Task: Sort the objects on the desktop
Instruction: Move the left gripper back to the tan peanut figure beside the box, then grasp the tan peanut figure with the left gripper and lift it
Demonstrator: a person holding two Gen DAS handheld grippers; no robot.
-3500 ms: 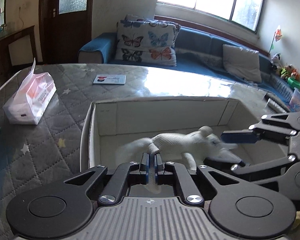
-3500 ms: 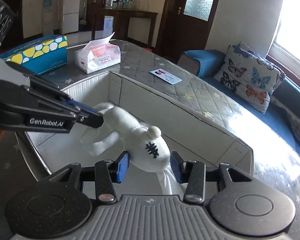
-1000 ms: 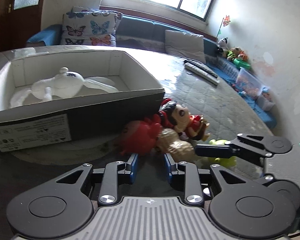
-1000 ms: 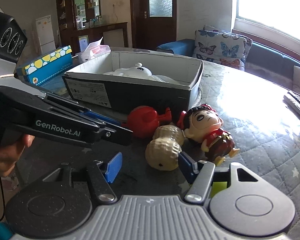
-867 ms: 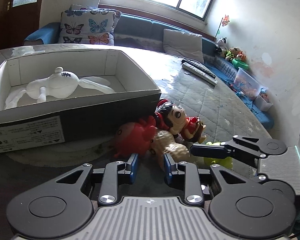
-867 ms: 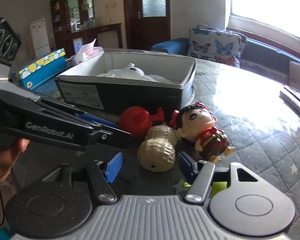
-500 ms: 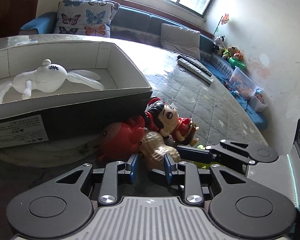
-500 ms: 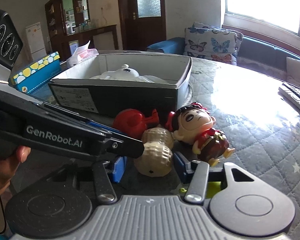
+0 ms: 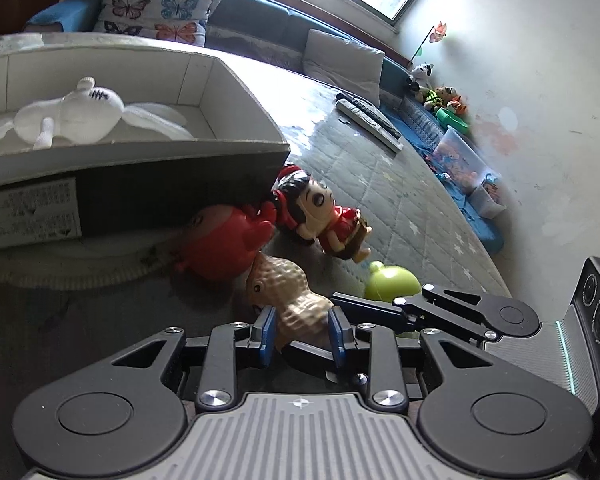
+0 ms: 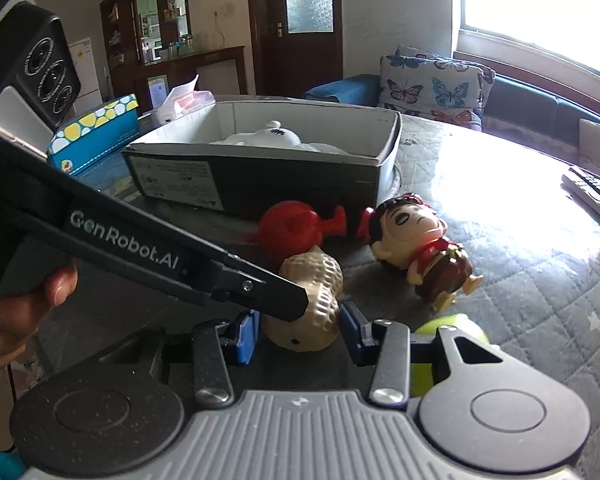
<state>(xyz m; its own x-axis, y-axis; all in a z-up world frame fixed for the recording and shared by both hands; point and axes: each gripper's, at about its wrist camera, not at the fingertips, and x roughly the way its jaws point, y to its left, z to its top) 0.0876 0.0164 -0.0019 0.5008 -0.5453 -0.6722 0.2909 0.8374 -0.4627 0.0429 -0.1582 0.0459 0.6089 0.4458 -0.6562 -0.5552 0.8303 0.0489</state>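
Observation:
A tan peanut toy [image 9: 284, 292] [image 10: 316, 276] lies on the quilted table in front of the shoebox. My right gripper [image 10: 298, 336] is closing, its blue pads against the sides of the peanut's near end. One of its fingers [image 9: 376, 310] reaches in from the right in the left wrist view. My left gripper [image 9: 300, 334] stands open with the peanut's other end between its pads; its finger [image 10: 220, 272] crosses the right wrist view. A red toy [image 9: 220, 248] [image 10: 288, 228], a doll [image 9: 320, 216] [image 10: 416, 240] and a green toy [image 9: 392, 284] lie close by.
The open shoebox [image 9: 140, 196] [image 10: 260, 184] holds a white plush [image 9: 72, 116]. Two remotes [image 9: 368, 120] lie at the table's far side. A blue dotted box [image 10: 96, 132] and a tissue pack [image 10: 184, 104] stand behind the shoebox. A person's hand [image 10: 20, 308] holds the left gripper.
The white plush, held by both grippers earlier, now lies in the box. The right jaws have closed in on the peanut. The left gripper has come forward around the peanut's other end.

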